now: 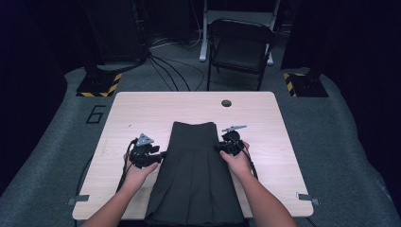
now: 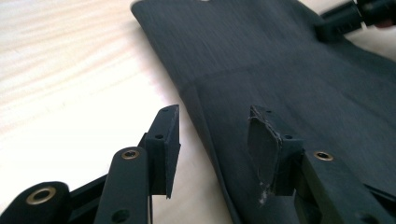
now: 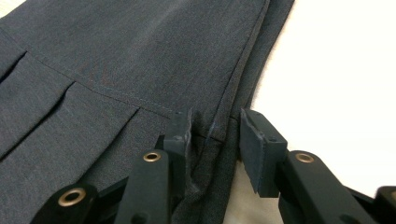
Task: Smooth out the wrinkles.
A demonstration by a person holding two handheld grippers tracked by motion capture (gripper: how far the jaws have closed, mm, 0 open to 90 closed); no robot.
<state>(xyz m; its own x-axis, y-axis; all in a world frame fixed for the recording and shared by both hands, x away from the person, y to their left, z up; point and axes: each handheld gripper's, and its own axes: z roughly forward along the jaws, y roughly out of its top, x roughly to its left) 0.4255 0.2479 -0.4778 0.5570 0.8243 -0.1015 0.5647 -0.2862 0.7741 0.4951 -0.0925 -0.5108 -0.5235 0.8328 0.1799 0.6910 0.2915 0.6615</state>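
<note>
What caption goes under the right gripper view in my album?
Open tongs straddle the side edge of a dark pleated skirt lying on a pale table.

- One dark pleated skirt (image 1: 195, 175) lay on the worktop (image 1: 142, 111).
- Two tools were there: the left tool (image 1: 163, 154) and the right tool (image 1: 219, 147).
- One folding chair (image 1: 239, 47) stood beyond the worktop's far edge.

A dark grey pleated skirt (image 1: 196, 175) lies flat mid-table, waistband farthest from the person, hem overhanging the near edge.
</note>
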